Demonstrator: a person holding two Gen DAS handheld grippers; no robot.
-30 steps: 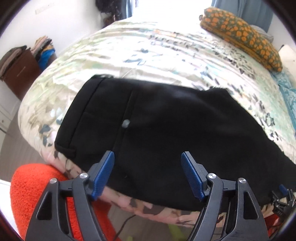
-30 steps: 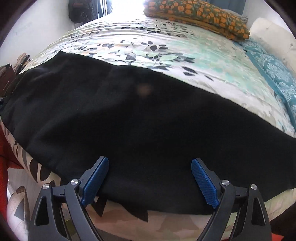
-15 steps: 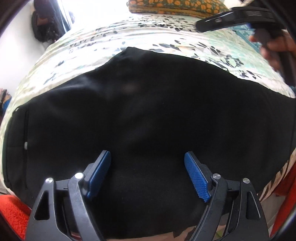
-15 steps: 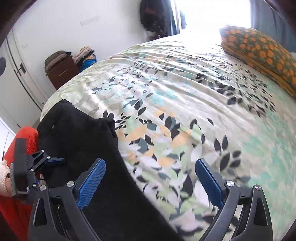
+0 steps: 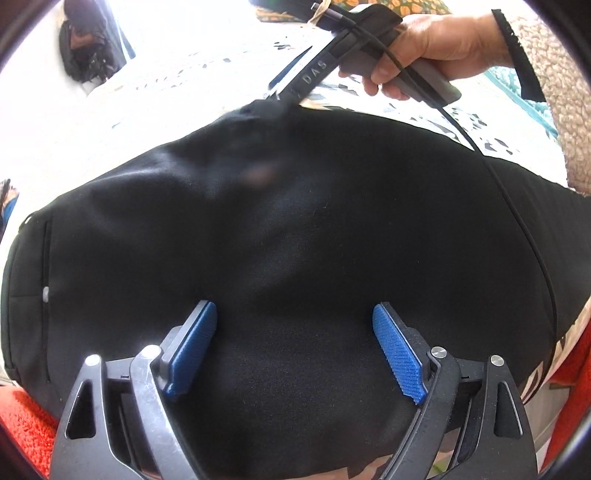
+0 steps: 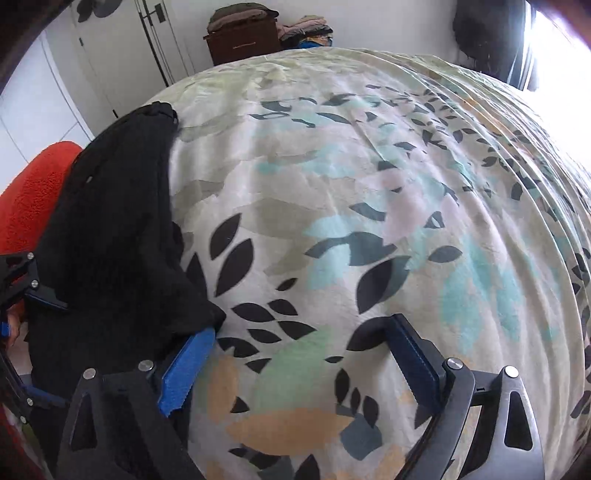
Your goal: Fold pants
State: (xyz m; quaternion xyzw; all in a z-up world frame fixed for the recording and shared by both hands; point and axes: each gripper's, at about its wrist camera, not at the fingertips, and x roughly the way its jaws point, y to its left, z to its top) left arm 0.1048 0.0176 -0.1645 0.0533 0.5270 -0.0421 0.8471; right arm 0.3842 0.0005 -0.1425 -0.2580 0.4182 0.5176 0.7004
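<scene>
Black pants lie spread across the near edge of the bed, waistband with a small button at the left. My left gripper is open and hovers just above the pants near their front edge. My right gripper is open and low over the bedspread at the far edge of the pants; its left finger touches the fabric corner. In the left wrist view the right gripper, held by a hand, points down at the pants' far peak.
The floral bedspread covers the bed. An orange patterned pillow lies at the head. An orange seat stands by the bed's edge. A brown dresser with piled clothes stands by the wall.
The right gripper swung from the pants' front edge over to their far edge and came down to the fabric. The left gripper shifted right along the pants and closer.
</scene>
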